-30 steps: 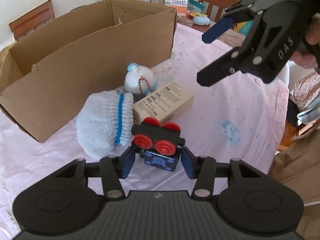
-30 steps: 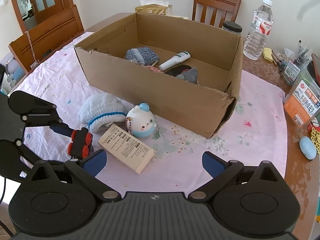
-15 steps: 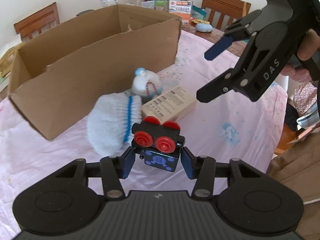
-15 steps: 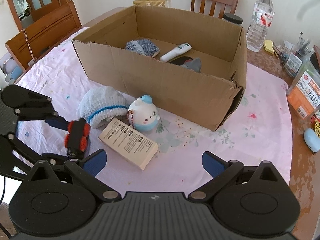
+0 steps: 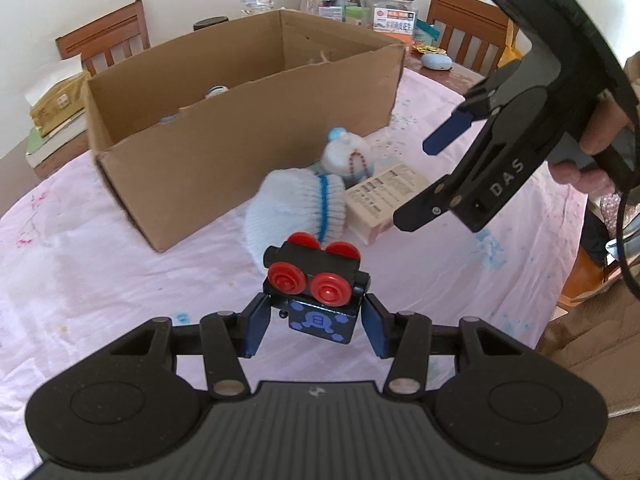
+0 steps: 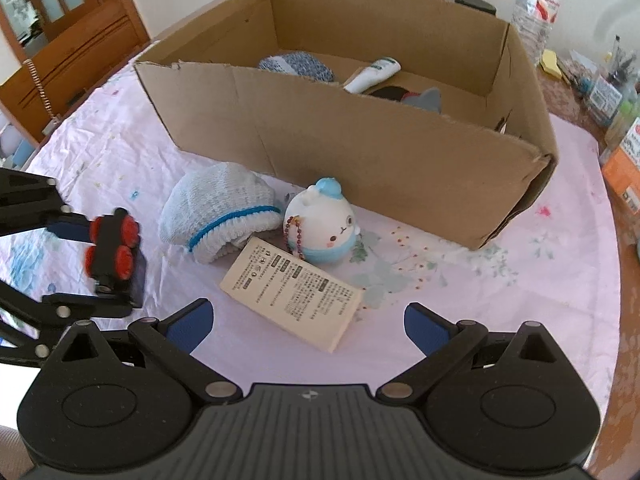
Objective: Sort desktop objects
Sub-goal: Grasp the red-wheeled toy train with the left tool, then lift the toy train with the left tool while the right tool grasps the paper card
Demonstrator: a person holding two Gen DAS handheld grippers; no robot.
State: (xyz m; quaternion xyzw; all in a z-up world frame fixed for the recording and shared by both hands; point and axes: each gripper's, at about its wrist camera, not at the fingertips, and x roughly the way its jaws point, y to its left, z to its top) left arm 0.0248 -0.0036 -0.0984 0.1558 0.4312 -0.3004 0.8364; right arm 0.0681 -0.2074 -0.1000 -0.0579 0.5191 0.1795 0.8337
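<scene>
My left gripper [image 5: 316, 322] is shut on a black toy train car with red wheels [image 5: 316, 280], held above the pink tablecloth; the same toy [image 6: 114, 248] shows at the left of the right wrist view. My right gripper [image 6: 306, 324] stands open over a cream printed box [image 6: 292, 288]; from the left wrist view it [image 5: 424, 184] hangs at the right, held by a hand. A white knitted hat with a blue stripe [image 6: 218, 210] and a round white-and-blue plush [image 6: 322, 224] lie beside the cream box, in front of the cardboard box [image 6: 360, 148].
The cardboard box holds a blue knitted hat [image 6: 296, 66], a white tube [image 6: 372, 74] and a grey item [image 6: 426, 100]. Water bottle [image 6: 536, 4], jars and stationery crowd the table's far right. Wooden chairs [image 5: 104, 42] ring the table. A stack of books [image 5: 56, 116] lies left.
My left gripper has lifted the toy train car and carried it toward the cardboard box. My right gripper has come down closer over the cream box.
</scene>
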